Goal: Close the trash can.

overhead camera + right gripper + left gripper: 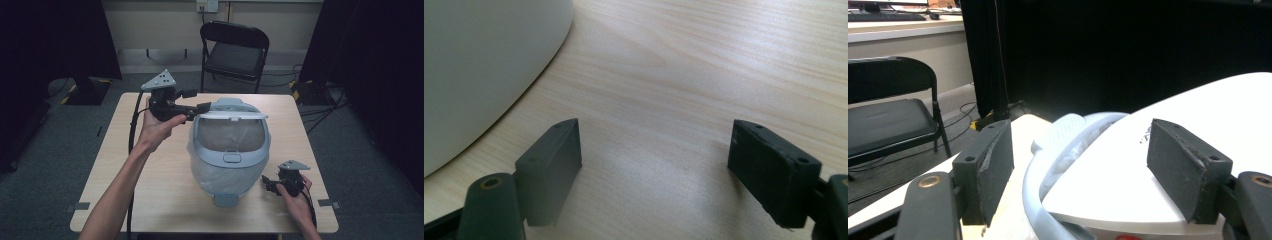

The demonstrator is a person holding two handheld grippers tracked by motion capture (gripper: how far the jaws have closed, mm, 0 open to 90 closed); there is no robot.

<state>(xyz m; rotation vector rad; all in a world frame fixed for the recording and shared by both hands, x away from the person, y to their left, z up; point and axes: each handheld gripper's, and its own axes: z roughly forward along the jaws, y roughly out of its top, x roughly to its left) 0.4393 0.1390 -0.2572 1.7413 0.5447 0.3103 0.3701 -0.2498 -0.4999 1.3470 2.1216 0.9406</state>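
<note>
We note a pale grey-blue lidded trash can at the middle of the desk. Its white lid stands partly raised; a translucent liner bag is fitted inside and folds over the rim. We cannot tell the bag's contents. Our left gripper sits at the lid's rear left edge, jaws open, straddling the lid edge, pads clear. Our right gripper rests low just beside the can's front right, jaws apart over bare wood.
</note>
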